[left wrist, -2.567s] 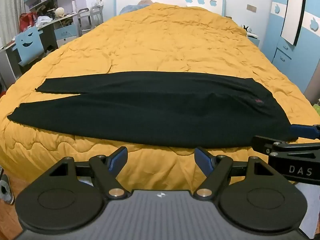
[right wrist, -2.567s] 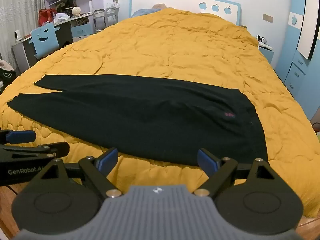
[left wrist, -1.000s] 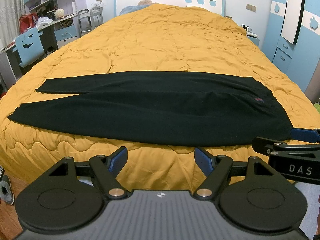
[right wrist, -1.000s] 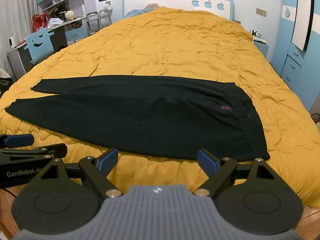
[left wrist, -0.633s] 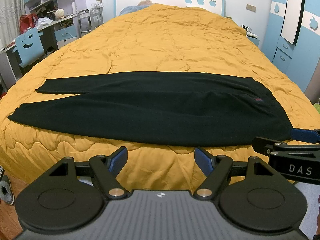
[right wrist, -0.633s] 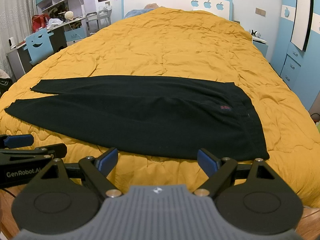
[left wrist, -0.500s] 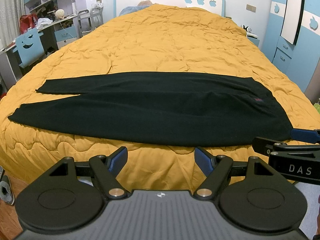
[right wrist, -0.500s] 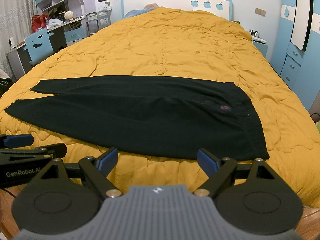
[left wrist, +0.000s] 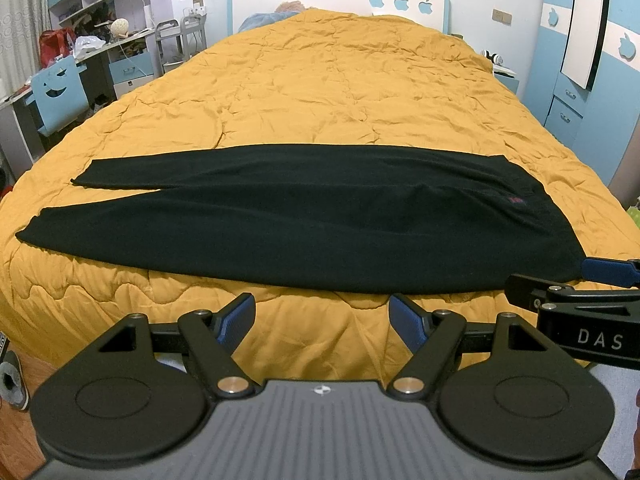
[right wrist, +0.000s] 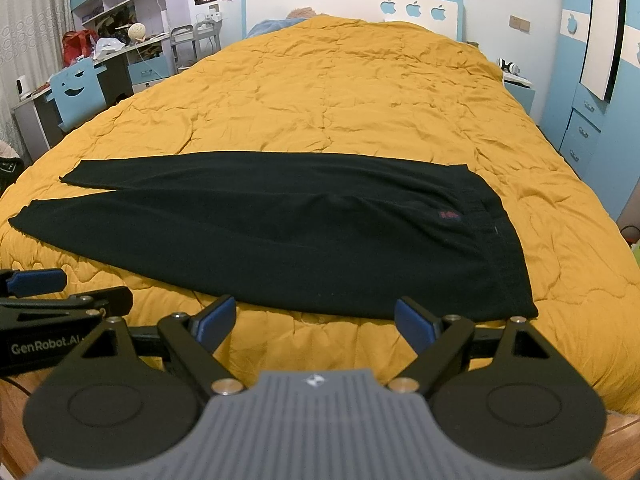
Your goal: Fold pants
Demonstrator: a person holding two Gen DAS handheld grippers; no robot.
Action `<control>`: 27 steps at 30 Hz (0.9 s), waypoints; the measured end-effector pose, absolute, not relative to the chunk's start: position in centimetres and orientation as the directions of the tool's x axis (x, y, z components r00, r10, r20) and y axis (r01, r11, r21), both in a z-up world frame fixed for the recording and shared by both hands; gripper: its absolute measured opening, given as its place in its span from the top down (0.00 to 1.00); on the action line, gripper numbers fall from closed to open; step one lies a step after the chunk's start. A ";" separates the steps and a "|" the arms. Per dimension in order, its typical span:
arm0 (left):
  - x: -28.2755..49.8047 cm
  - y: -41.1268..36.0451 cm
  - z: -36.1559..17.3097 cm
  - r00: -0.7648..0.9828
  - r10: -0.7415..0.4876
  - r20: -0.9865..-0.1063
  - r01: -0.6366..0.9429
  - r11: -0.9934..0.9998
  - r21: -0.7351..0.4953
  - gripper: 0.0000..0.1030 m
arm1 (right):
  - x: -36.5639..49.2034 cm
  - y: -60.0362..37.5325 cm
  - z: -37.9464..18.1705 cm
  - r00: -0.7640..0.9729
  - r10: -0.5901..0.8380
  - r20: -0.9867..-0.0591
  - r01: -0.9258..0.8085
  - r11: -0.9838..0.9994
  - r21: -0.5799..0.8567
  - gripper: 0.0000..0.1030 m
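Black pants lie flat across the near part of an orange quilt, legs to the left, waistband to the right with a small red logo. My left gripper hangs open before the bed's near edge, short of the pants' lower hem line. My right gripper is open too, just in front of the waist end of the pants. Each gripper shows at the side of the other's view; neither one touches the cloth.
A white headboard with blue apple shapes closes the far end of the bed. A cluttered desk and blue chair stand left. Blue drawers and a nightstand stand right. Wooden floor lies below the bed's near edge.
Almost nothing has changed: both grippers stay open and hover at the bed's near edge. The right view rose and shifted slightly since the earliest frame. The pants have not moved.
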State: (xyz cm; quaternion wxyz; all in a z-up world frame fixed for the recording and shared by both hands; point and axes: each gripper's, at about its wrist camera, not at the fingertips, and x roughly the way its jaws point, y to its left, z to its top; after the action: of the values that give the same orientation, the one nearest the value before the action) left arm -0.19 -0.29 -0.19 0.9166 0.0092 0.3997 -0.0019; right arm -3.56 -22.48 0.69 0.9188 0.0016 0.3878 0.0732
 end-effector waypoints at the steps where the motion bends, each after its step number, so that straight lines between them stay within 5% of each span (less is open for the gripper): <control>1: -0.2 -0.3 -0.2 0.680 0.004 -0.733 0.011 1.000 0.016 0.14 | -3.6 -22.5 0.7 0.688 0.136 -0.713 -0.133 0.989 0.060 0.20; 27: 0.3 0.5 0.5 0.688 -0.003 -0.726 0.010 1.000 0.005 0.18 | -2.5 -24.4 0.8 0.701 0.126 -0.702 -0.109 0.992 0.069 0.20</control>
State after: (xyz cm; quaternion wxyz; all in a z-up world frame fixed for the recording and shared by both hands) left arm 0.29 0.48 0.47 0.9186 0.0043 0.3952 -0.0035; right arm -2.52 -24.43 0.83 0.9221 0.0110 0.3815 0.0636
